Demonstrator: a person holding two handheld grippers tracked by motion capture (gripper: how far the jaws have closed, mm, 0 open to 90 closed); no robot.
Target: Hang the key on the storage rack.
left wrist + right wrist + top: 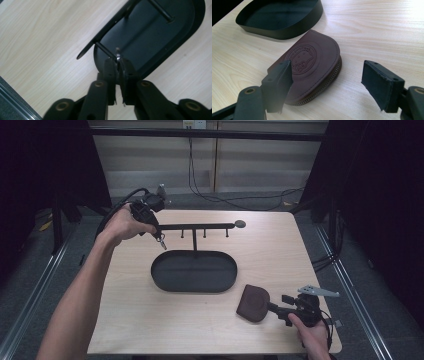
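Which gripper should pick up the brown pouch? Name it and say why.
Right. The right gripper is open, with its jaws either side of the brown pouch at the table's near right. The left gripper is across the table at the black stand, shut on a small metal piece.

High view looks forward and down on the bench (125, 320); both gripper views sit close, sharing the tray (175, 42) beyond their fingers (382, 85).
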